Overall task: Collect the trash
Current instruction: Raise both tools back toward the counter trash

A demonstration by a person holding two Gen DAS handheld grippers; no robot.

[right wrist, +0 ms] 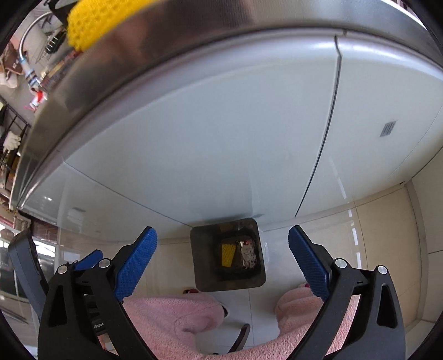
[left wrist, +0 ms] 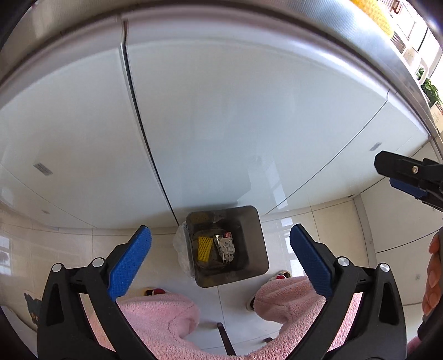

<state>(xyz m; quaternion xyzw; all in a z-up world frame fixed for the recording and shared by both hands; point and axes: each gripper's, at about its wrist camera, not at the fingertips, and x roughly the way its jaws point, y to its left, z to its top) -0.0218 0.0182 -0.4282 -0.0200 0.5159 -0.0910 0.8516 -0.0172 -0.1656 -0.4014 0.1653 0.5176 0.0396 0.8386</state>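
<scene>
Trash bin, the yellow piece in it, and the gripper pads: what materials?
Trash bin: smooth dark grey walls, likely hard plastic; matte, slight sheen at the rim.
Yellow piece: open diamond mesh, looks like foam fruit netting, soft and matte.
Left gripper pads: blue, fine knurled texture, probably rubber or soft plastic, on black moulded fingers.

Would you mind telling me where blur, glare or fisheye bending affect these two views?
Left wrist view: cabinet doors bow strongly, glare streaks the floor tiles, bin sharp. Right wrist view: yellow foam net on the counter smeared, counter edge curved.
</scene>
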